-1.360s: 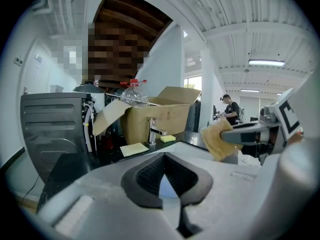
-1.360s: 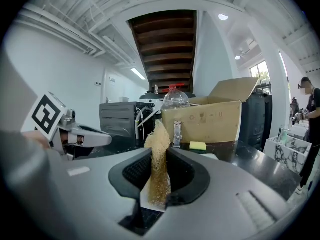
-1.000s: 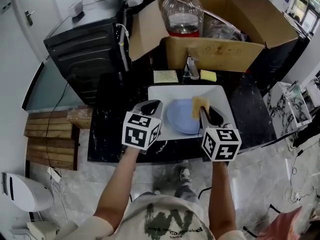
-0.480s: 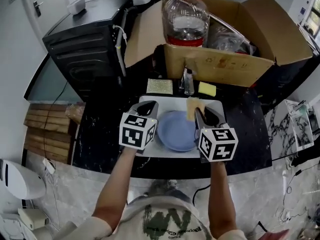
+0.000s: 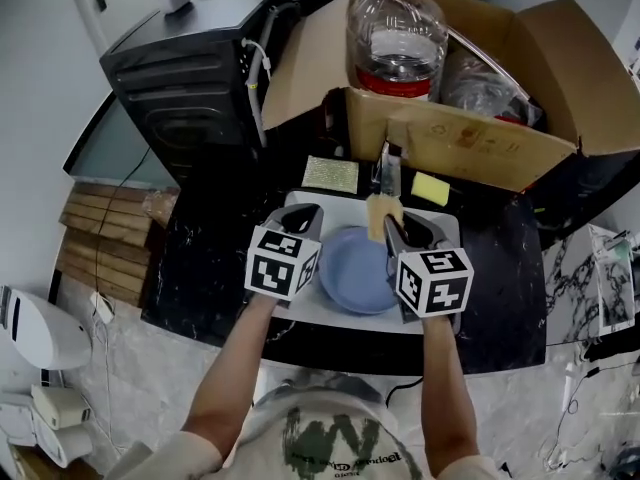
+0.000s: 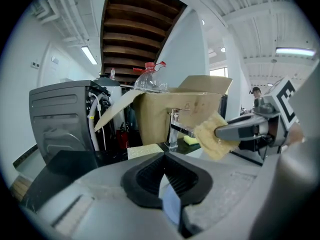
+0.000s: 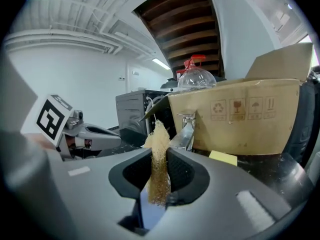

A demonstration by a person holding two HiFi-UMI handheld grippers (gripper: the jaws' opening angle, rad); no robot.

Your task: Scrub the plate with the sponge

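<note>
Being steadied at its left rim, the smooth, round blue plate [image 5: 352,268] is pinched by the left tongs [image 6: 164,159] on a white tray [image 5: 447,230] set on the black marbled desk [image 5: 210,258]. The coarse, fibrous tan sponge [image 5: 382,213], clamped upright in the right tongs [image 7: 159,156], has been drawn from the plate's right side to its far rim; one stroke is judged spent, another due. Beyond, a cardboard box [image 5: 480,143] and a clear bottle [image 5: 397,33] are seen.
</note>
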